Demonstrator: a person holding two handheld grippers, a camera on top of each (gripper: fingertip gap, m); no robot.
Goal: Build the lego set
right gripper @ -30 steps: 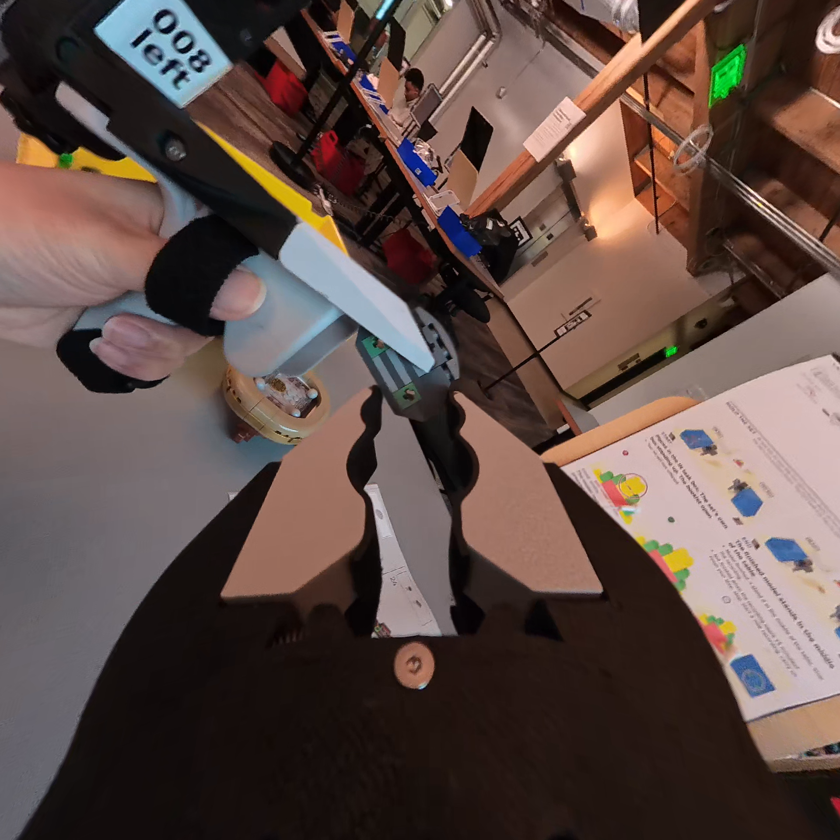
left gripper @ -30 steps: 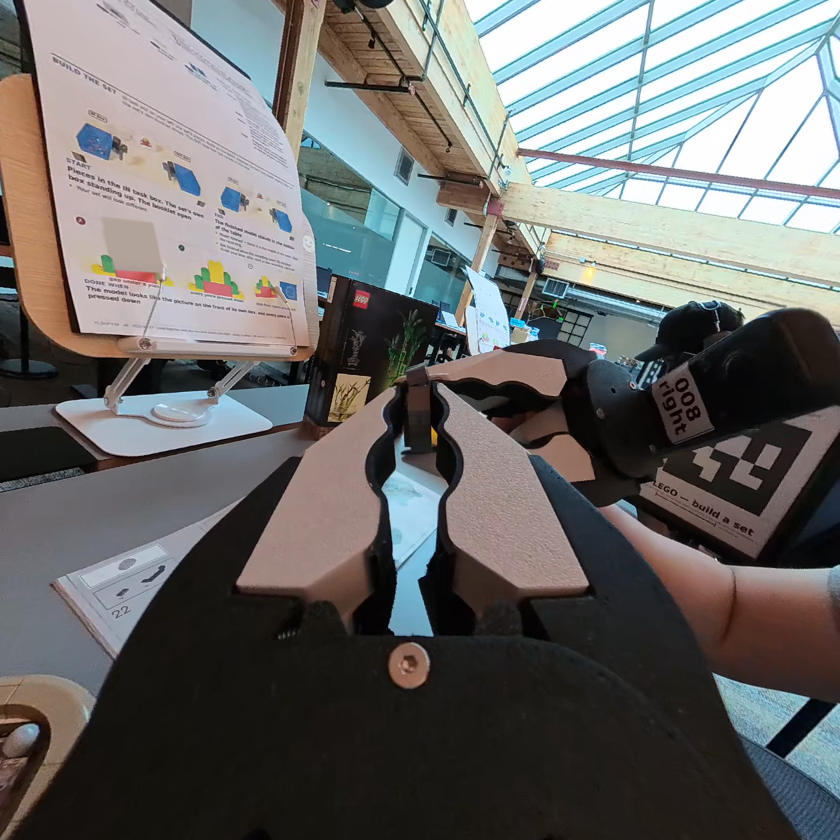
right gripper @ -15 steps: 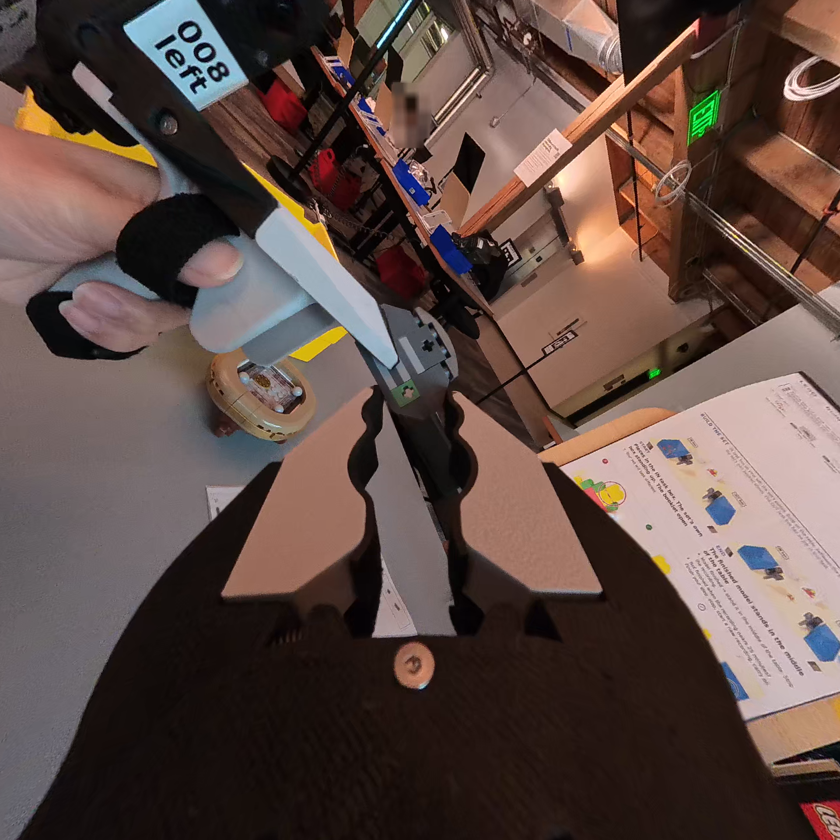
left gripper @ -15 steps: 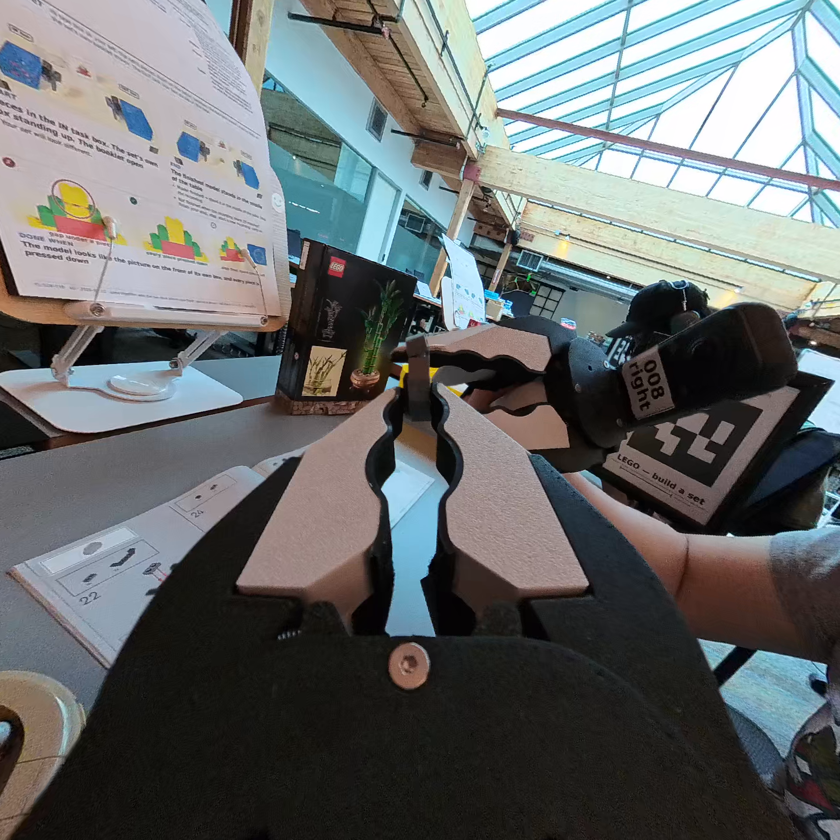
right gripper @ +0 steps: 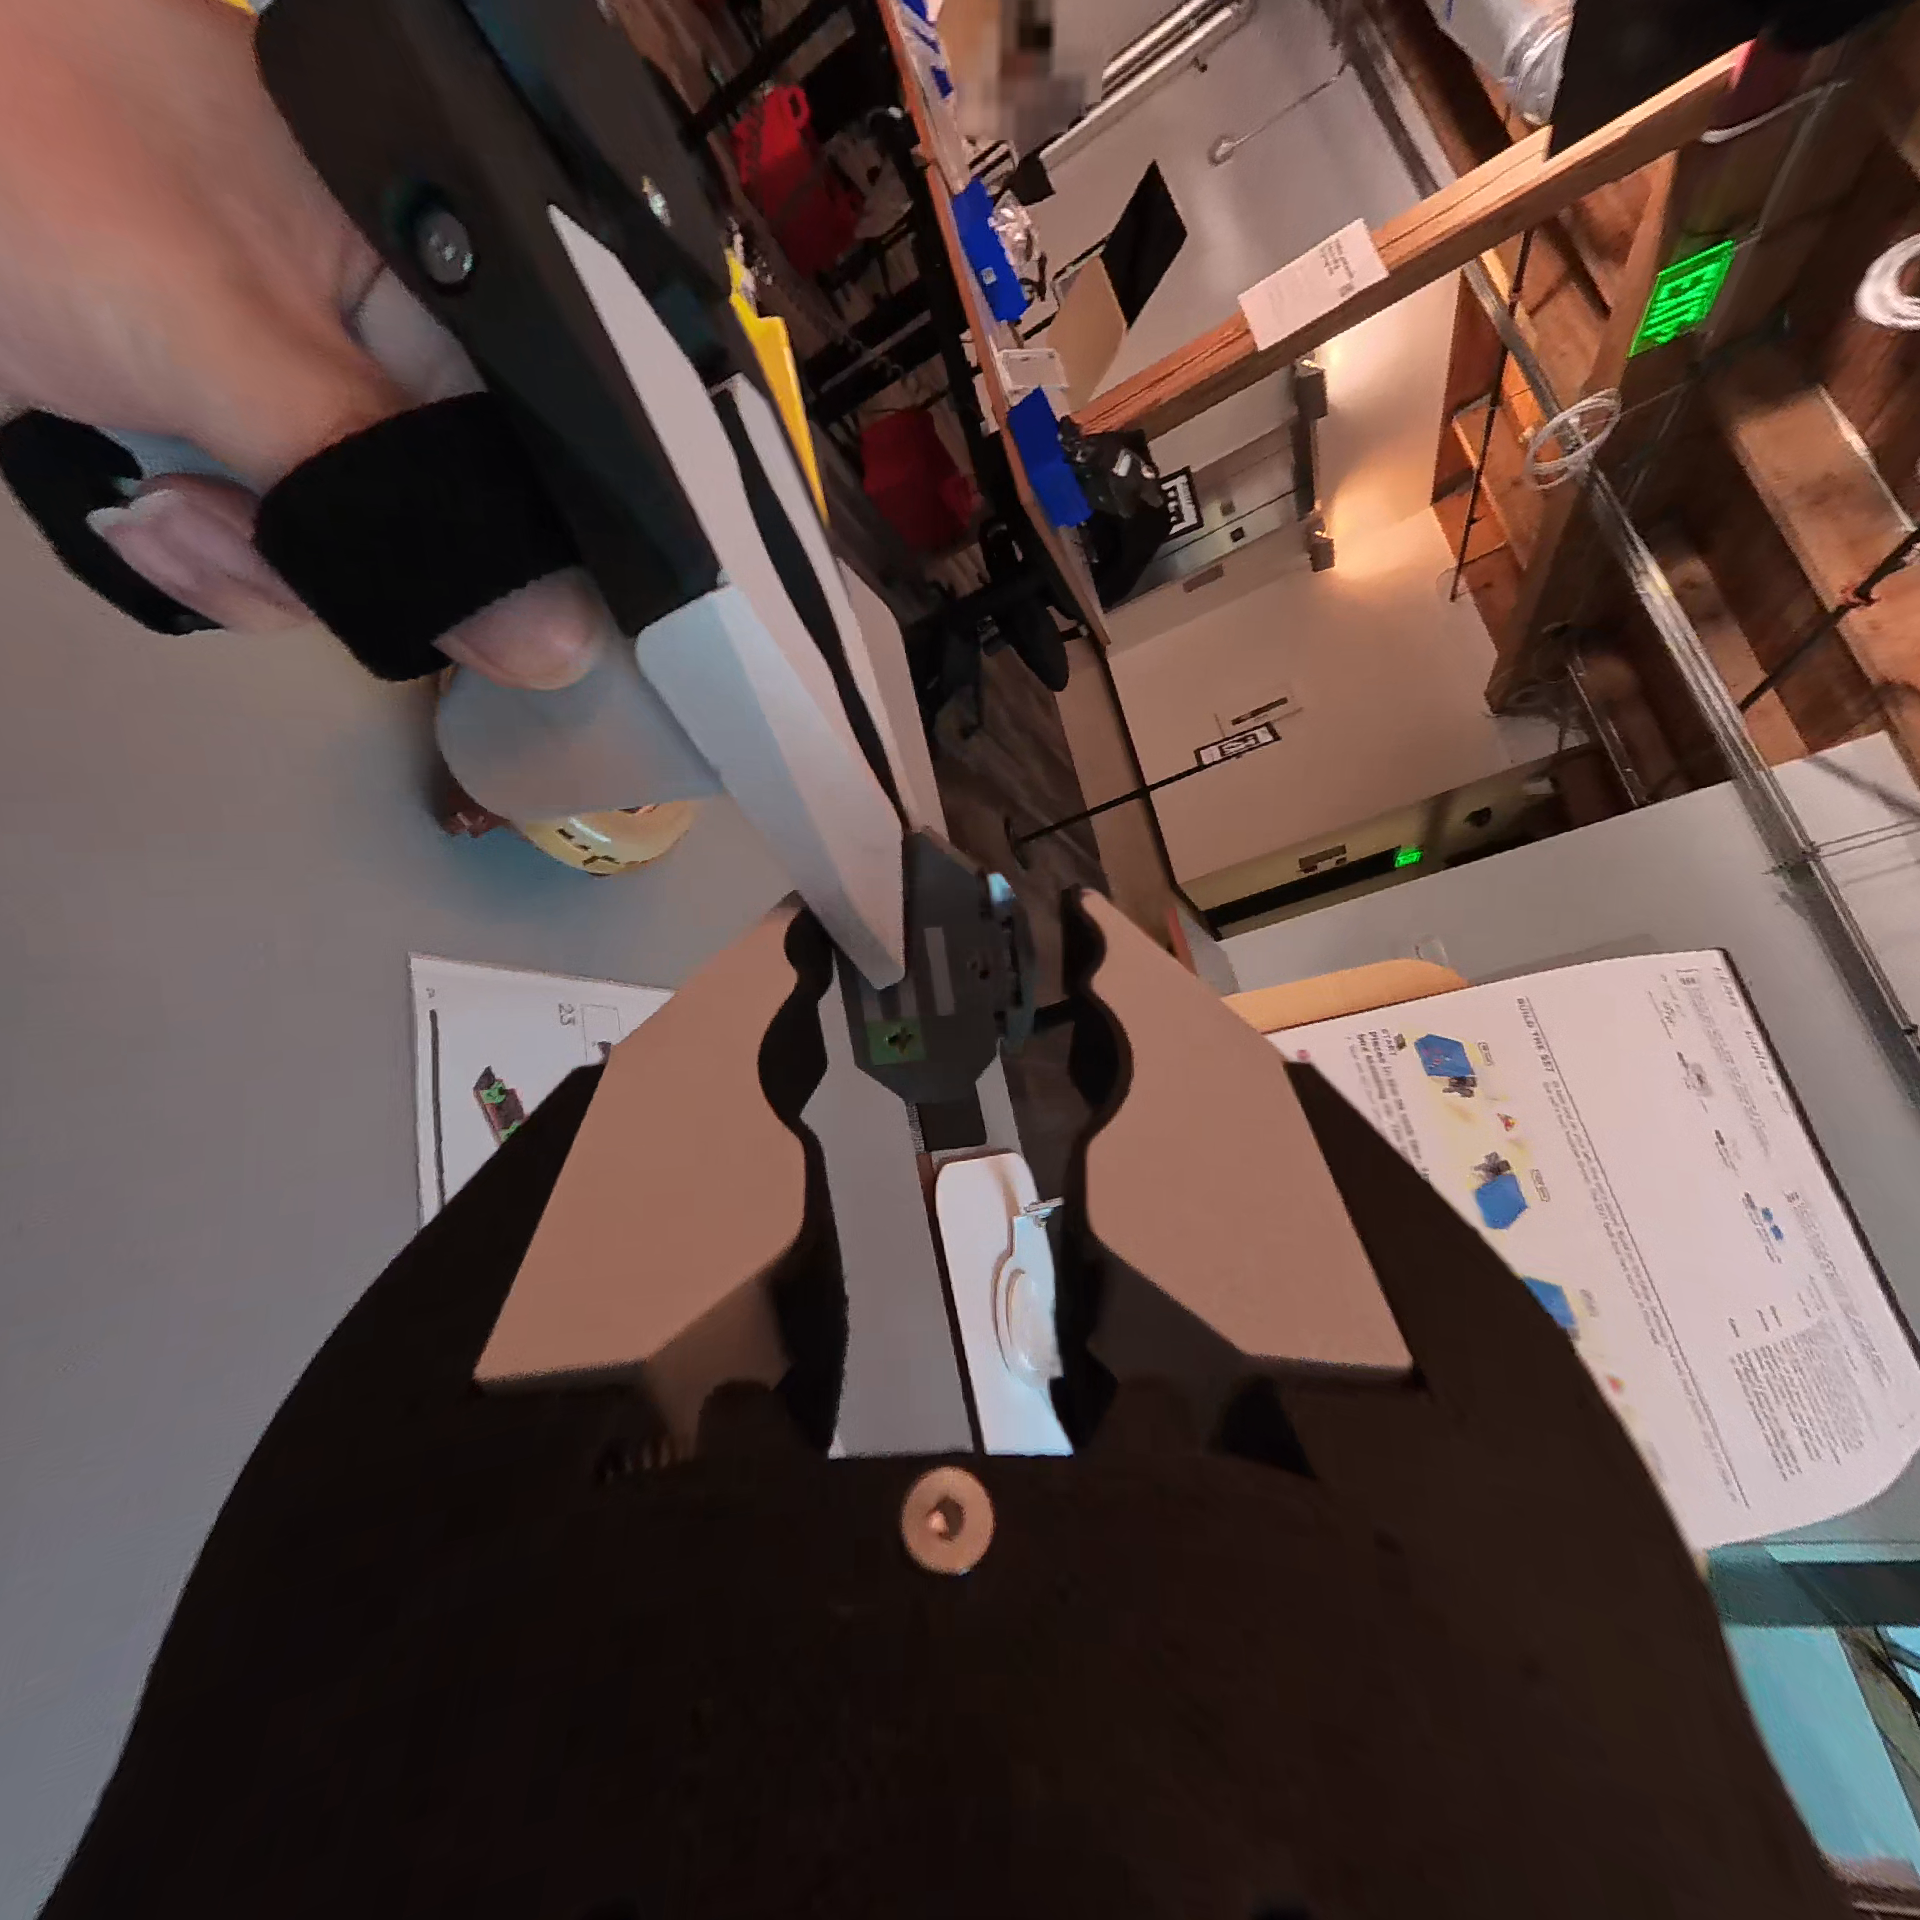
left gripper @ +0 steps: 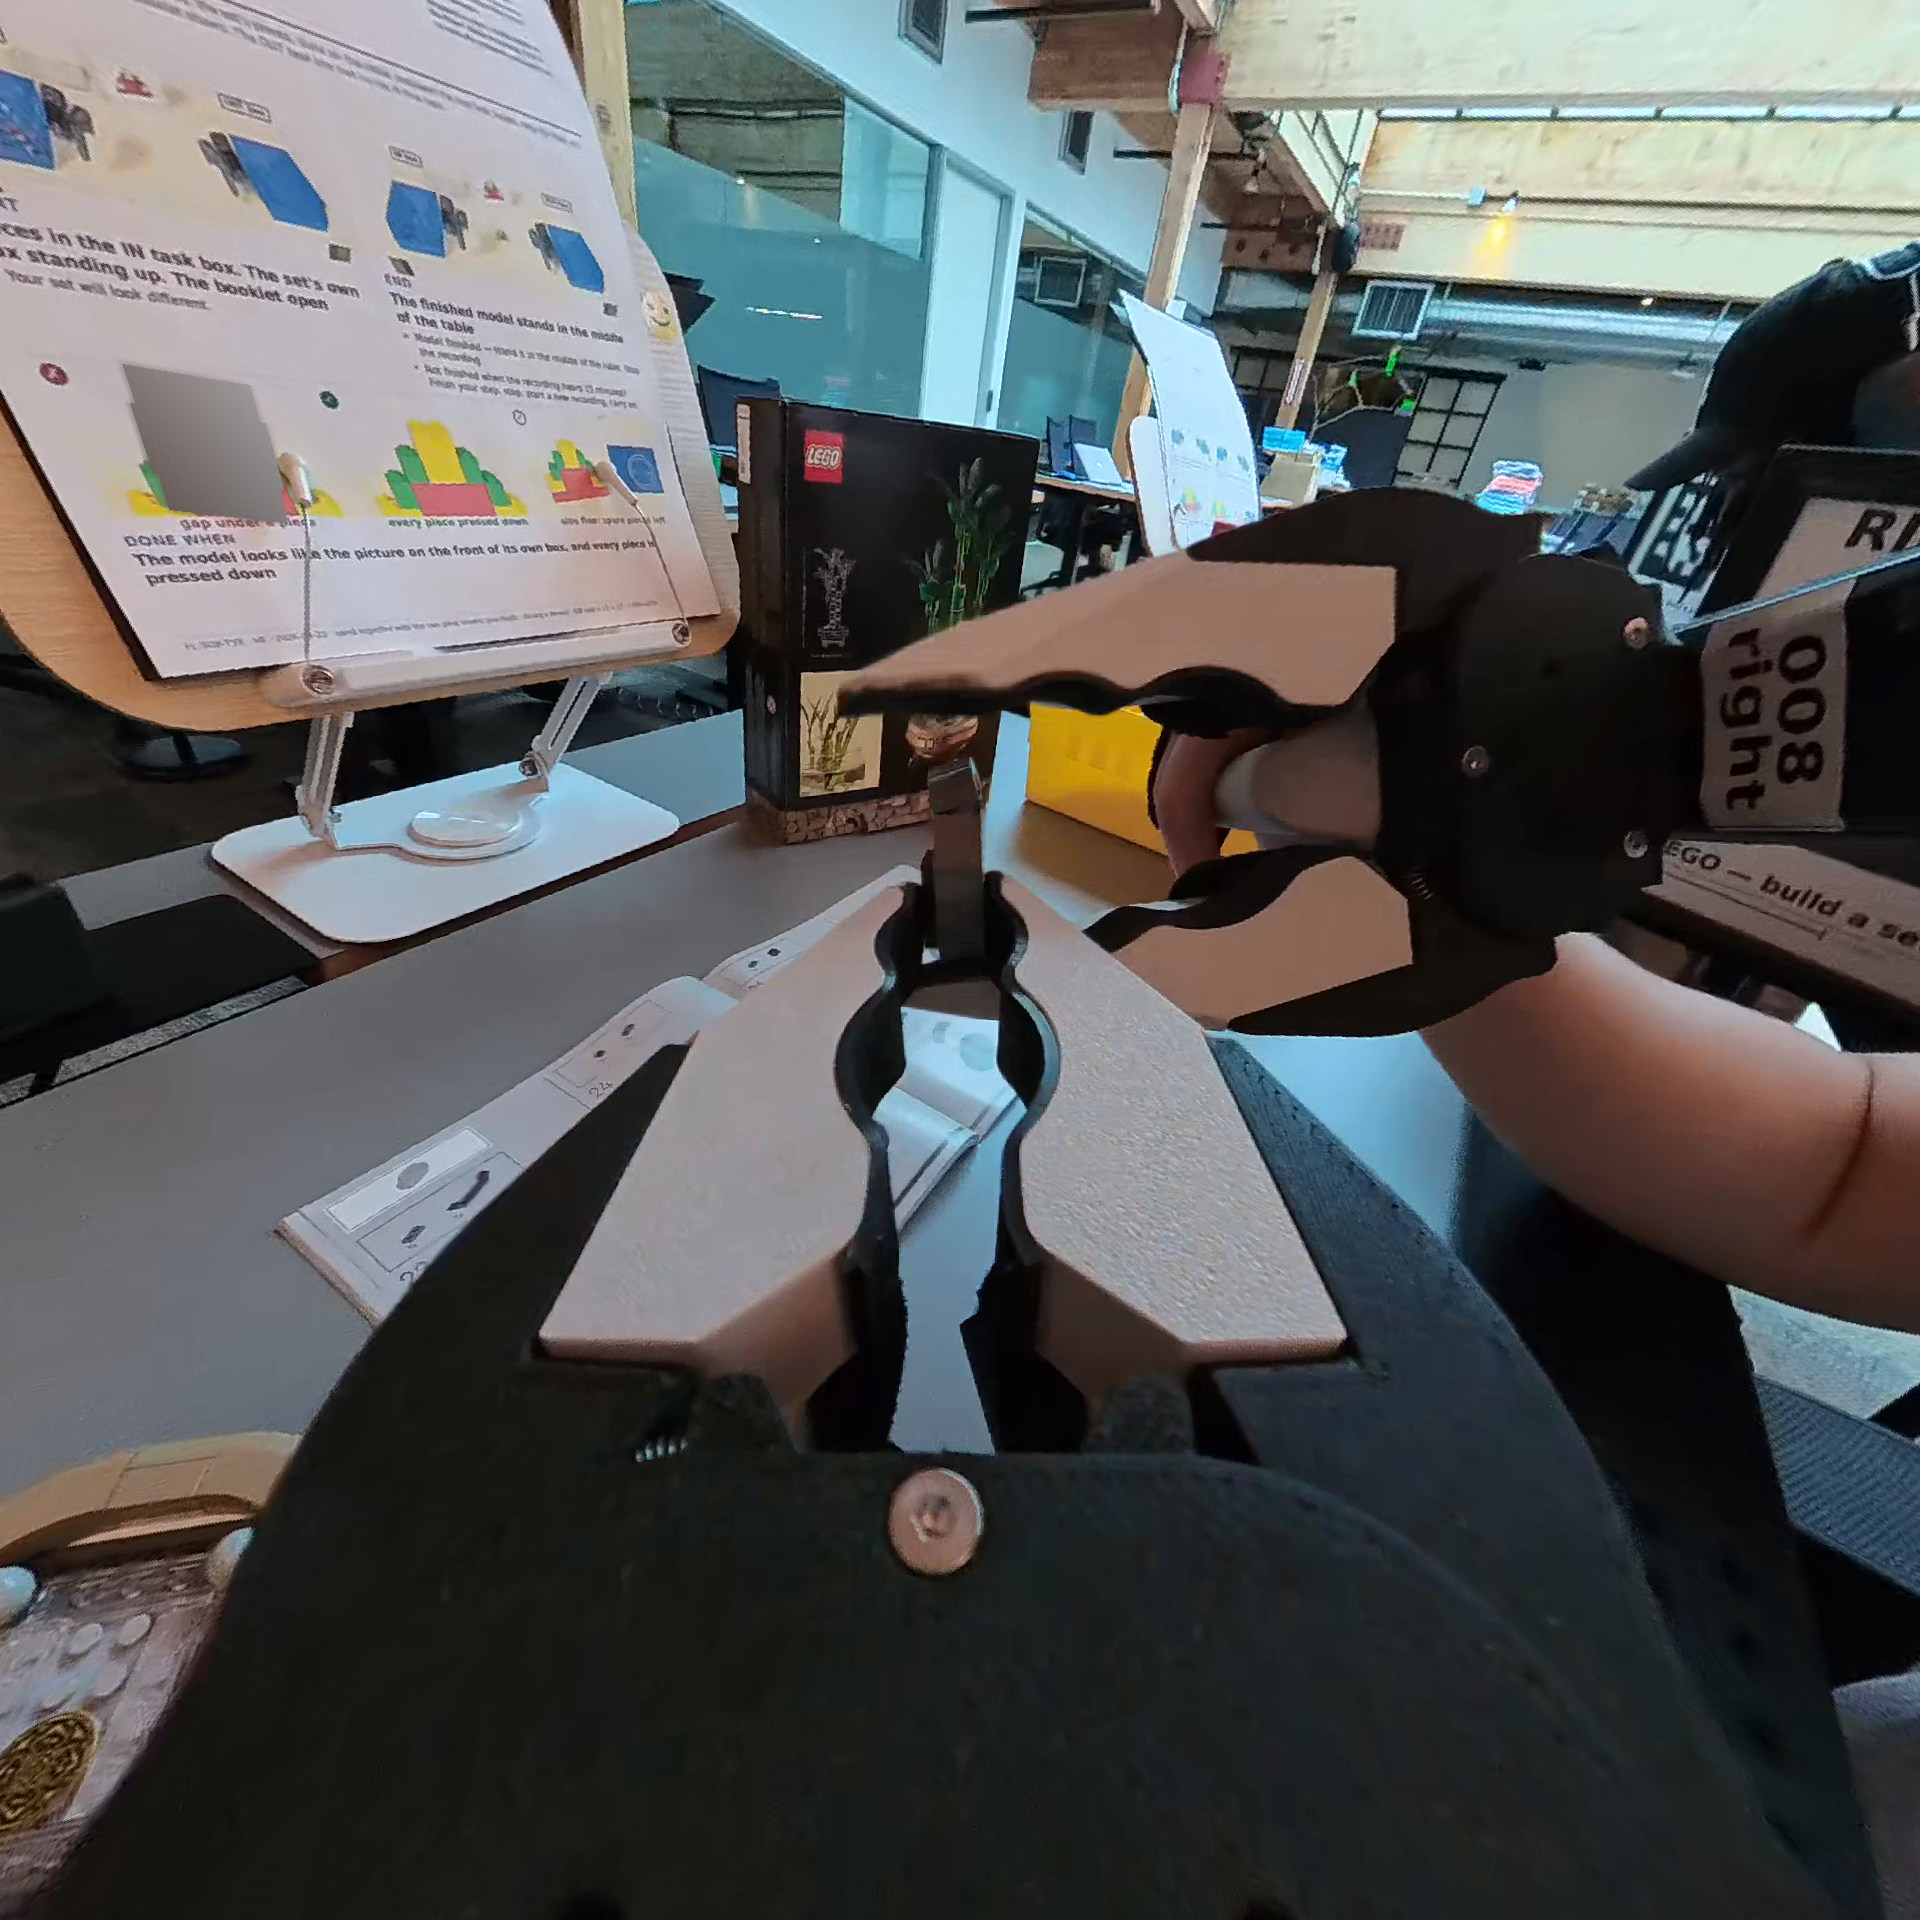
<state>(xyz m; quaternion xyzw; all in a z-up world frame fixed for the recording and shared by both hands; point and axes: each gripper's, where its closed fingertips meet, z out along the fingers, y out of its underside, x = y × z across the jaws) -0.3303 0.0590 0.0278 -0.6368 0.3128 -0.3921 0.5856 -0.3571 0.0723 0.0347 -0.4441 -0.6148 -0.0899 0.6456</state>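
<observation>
Between left tongs (left gripper: pixel 958 914) | grey piece (left gripper: pixel 956 842) gripped | right tongs (right gripper: pixel 940 961) spread

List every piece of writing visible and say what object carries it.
I won't quote writing; these carry it:
Instruction sheet on the stand.
Black box, red logo.
Open booklet on the table.
White label on the right claw.
Green sign, high up.
Left claw, shut on a grey piece, shows none.

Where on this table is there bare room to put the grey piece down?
Bare grey table lies between the open booklet and the white stand base. Another free patch runs left of the booklet in the right wrist view. It is crowded by the set's box, the yellow bin and the tan model.
</observation>
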